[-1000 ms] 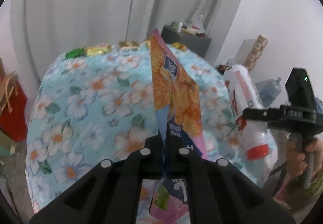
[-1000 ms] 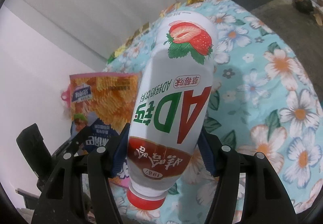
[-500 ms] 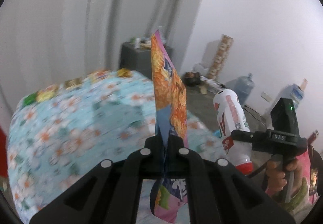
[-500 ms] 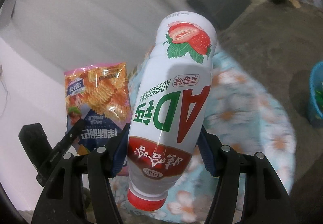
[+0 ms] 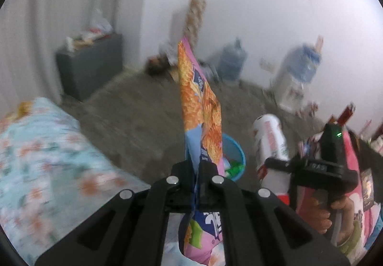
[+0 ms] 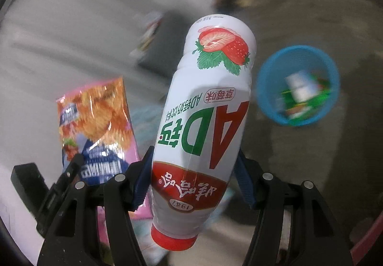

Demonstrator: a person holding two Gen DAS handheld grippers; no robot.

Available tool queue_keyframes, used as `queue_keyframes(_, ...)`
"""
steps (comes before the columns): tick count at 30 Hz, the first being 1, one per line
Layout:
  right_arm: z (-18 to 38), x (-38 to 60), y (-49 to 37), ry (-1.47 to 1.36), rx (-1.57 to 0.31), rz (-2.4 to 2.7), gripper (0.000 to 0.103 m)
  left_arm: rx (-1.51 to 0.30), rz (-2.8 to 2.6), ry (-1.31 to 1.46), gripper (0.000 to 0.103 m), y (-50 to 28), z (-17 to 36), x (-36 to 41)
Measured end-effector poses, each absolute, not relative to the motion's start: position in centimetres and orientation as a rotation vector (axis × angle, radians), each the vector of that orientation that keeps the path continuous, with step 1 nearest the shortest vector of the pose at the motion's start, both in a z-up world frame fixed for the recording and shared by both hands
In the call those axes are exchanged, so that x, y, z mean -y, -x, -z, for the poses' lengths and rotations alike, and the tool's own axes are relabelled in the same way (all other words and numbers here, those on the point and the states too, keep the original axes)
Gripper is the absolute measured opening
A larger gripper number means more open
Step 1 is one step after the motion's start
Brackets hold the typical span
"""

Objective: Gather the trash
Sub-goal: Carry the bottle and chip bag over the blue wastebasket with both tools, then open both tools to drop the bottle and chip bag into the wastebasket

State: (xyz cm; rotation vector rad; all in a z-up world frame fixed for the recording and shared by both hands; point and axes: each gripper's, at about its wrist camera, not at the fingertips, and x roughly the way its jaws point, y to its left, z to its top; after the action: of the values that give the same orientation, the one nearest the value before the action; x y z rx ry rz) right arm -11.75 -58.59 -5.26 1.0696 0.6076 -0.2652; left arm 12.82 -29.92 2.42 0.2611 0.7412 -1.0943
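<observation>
Left hand-held gripper (image 5: 196,170) pinched flat on a crisp packet (image 5: 199,107), which stands up edge-on between the fingers with its lower end hanging under them. Right hand-held gripper (image 6: 191,177) clamped round the lower body of a white strawberry milk bottle (image 6: 205,107), red cap toward the camera, base pointing away. Both items in the air, neither touching anything else.

Blue bin (image 6: 298,85) sits on the floor ahead and to the right of the right gripper, already with some rubbish in it; from the left gripper it is straight ahead, partly hidden behind the packet. Floral-covered surface (image 5: 40,158) lies off to the left of the left gripper. Both views smeared, so detail is soft.

Risks, as a guess: the bottle is round and slick, held near the cap end only, so a quick swing could let it pivot or slip before it is over the bin. The packet is light and flat; let go too high or off-centre, it may flutter and miss the rim. The two grippers are close, so releasing together could make them bump.
</observation>
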Motion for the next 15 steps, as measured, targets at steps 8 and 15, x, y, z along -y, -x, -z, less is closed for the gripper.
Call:
queue_keyframes(8,11.5,65.8,14.0,-1.164,-0.655,0.471,0.059,-0.939,1.147,-0.437,0.0,-15.0,6.7,44.6)
queue_keyframes(15,13.9,69.5,10.2,-1.185,-0.712,0.465,0.062,-1.018,1.168,-0.507,0.007,-17.1,11.7,53.7)
